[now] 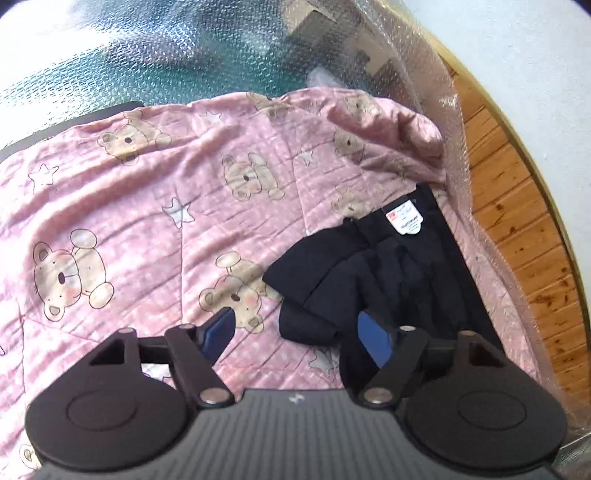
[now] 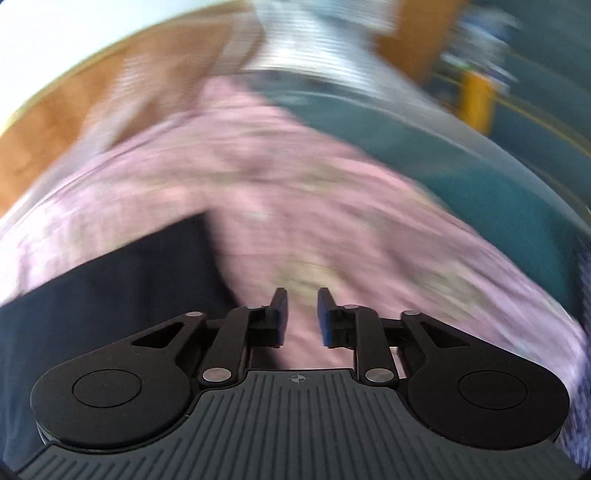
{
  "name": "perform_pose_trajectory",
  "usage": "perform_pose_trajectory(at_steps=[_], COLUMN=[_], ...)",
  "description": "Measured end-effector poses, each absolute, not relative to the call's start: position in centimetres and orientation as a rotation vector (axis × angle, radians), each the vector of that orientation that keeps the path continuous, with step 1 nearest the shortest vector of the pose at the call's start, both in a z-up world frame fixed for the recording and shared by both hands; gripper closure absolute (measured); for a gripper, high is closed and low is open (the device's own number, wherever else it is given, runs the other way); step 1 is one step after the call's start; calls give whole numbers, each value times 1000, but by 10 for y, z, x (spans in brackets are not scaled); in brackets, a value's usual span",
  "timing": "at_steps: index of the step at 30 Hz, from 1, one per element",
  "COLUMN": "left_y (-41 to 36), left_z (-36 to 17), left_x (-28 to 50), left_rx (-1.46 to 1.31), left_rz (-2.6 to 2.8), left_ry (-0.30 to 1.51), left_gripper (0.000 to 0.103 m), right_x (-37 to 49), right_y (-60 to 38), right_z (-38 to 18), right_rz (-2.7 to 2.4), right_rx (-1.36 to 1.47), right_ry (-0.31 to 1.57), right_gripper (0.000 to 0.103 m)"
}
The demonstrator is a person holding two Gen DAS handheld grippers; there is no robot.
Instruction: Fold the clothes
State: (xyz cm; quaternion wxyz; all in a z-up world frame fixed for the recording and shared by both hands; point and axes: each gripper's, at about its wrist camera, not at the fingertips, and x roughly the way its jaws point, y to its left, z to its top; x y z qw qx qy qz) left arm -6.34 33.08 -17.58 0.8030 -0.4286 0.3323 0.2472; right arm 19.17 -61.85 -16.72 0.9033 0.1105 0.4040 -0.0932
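Note:
A black garment (image 1: 388,273) with a white tag (image 1: 402,218) lies crumpled on a pink bear-print blanket (image 1: 147,221), at the right of the left wrist view. My left gripper (image 1: 295,328) is wide open just above the garment's near edge; its right finger (image 1: 373,339) is over the black cloth, its left finger (image 1: 218,328) over the blanket. The right wrist view is blurred by motion. There the black garment (image 2: 103,288) fills the lower left. My right gripper (image 2: 303,314) is partly open and empty over the pink blanket (image 2: 295,192), to the right of the garment.
Bubble wrap (image 1: 424,92) and a cardboard box (image 1: 325,26) lie beyond the blanket's far edge. A wooden floor (image 1: 517,206) runs along the right side. A teal surface (image 2: 461,155) lies past the blanket in the right wrist view.

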Motion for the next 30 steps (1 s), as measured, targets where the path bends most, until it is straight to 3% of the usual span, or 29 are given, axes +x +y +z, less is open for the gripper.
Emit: perform_pose_trajectory(at_steps=[5,11,12,13,14,16,18,22,25,30], left_y=[300,269,273,279,285,296,298,259,215,149], left_z=[-146,-170,-185,-188,-190,-192,-185,-153,-150,-174], left_x=[11,114,122,124,126,130,144,209,264,308], left_rx=[-800,-574,-529,-526,-530,-538,-500,-258,-4,340], left_rz=[389,277,339,355,363,377,322,-6,-263,-536], left_ry=[703,880,950,963,965,969,956,923,973,1027], left_gripper=[31,29,29,33,42,40,31,21,21,21], right_x=[239,286,292,295,300,307,307,306,307,334], right_y=[-538,-481,-489,-501,-512,-526,-498,-441,-396,-308], right_z=[-176,-212,-219,-220,-219,-215,-202,-177,-161,-175], right_rz=[154,313,280,245,181,100,206,415,583,862], right_rx=[23,-226,-243,-225,-216,-213,-269,-380,-456,-526], right_ry=[847,937,950,939,954,969,931,850,790,806], right_gripper=[61,61,54,40,37,40,54,53,46,46])
